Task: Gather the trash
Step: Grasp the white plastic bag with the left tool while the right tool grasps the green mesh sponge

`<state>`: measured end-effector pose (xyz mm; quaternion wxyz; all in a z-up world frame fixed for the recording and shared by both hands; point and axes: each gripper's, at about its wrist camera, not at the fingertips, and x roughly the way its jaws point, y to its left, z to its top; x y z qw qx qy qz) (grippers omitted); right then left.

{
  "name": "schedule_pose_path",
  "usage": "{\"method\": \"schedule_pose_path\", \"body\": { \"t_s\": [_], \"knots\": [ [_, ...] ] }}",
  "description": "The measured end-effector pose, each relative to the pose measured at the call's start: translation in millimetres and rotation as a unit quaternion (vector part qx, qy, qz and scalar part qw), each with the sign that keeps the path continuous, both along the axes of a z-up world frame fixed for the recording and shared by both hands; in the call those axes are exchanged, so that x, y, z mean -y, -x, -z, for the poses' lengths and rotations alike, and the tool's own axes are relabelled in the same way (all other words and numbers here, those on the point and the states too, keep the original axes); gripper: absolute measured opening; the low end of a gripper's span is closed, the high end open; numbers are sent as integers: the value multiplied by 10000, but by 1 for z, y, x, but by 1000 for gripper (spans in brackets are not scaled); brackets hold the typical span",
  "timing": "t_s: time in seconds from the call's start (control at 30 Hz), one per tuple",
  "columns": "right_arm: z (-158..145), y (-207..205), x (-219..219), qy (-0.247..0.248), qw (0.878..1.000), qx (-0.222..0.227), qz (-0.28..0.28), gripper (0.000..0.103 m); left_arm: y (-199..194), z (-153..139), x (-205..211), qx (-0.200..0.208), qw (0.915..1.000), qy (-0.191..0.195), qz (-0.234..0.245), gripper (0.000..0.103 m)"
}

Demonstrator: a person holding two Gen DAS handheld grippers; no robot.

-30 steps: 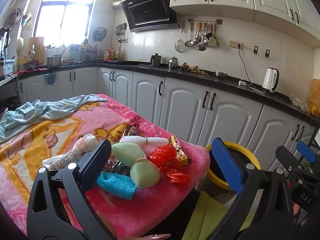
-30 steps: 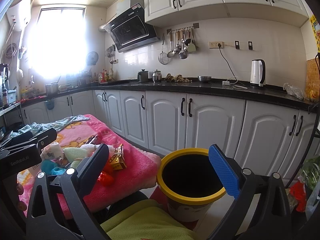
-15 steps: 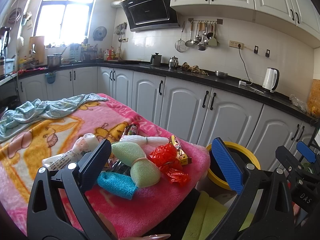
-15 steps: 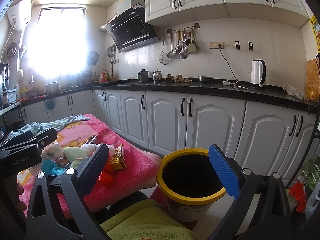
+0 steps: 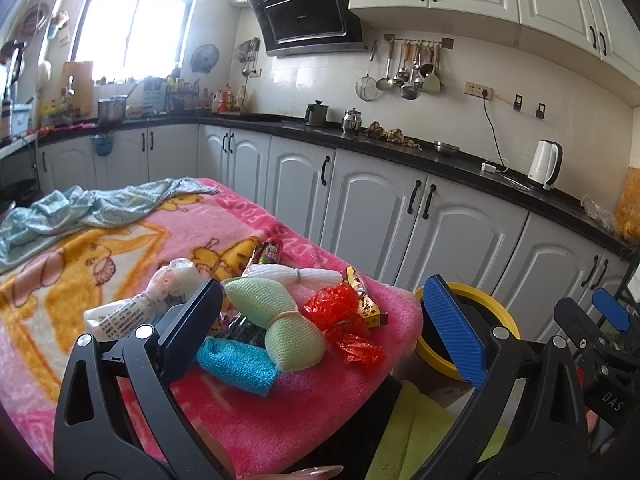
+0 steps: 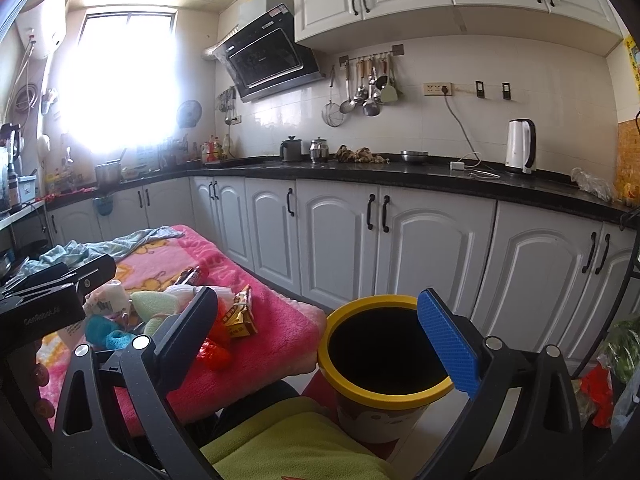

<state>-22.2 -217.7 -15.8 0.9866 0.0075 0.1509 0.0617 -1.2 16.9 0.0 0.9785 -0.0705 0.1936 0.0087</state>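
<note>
Left wrist cam: looks fwd along its fingers, set low and near the pink blanket, facing the trash pile w/ red wrapper and cabinets beyond.
Right wrist cam: same heading, further right, close above the yellow-rimmed bin.
Shared: blanket corner, bin, black worktop, white kettle. Each cam catches the other gripper at its frame edge.

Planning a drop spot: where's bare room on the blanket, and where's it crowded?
Free: the blanket between the blue cloth and the trash pile, and the near strip below the blue sponge. Crowded: the corner by the bin, with green sponges, red wrapper and packets touching. Both grippers open.
</note>
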Motion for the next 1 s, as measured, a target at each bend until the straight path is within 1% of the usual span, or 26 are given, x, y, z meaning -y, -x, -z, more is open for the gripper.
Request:
{"method": "schedule_pose_path", "body": {
  "t_s": [0.2,0.43,0.73,0.83,0.9,1.0],
  "knots": [
    [-3,-4,-27,227,9977,-127,-623,97,-5,3,-29,-72,9992,173,-351,92],
    [-3,-17,-59,411,9908,-253,-1265,97,-2,-2,-66,5,9961,349,-812,92],
    [3,-26,-108,692,9746,-392,-2091,97,2,-6,-110,62,9895,484,-1363,92],
    [6,-38,-124,697,9679,-608,-2335,97,2,-4,-123,52,9881,507,-1452,92],
    [8,-47,-134,695,9637,-758,-2462,97,0,-1,-133,-27,9870,540,-1515,92],
    [9,-61,-153,698,9541,-986,-2739,97,-2,5,-146,-156,9857,547,-1584,92]
  ]
}}
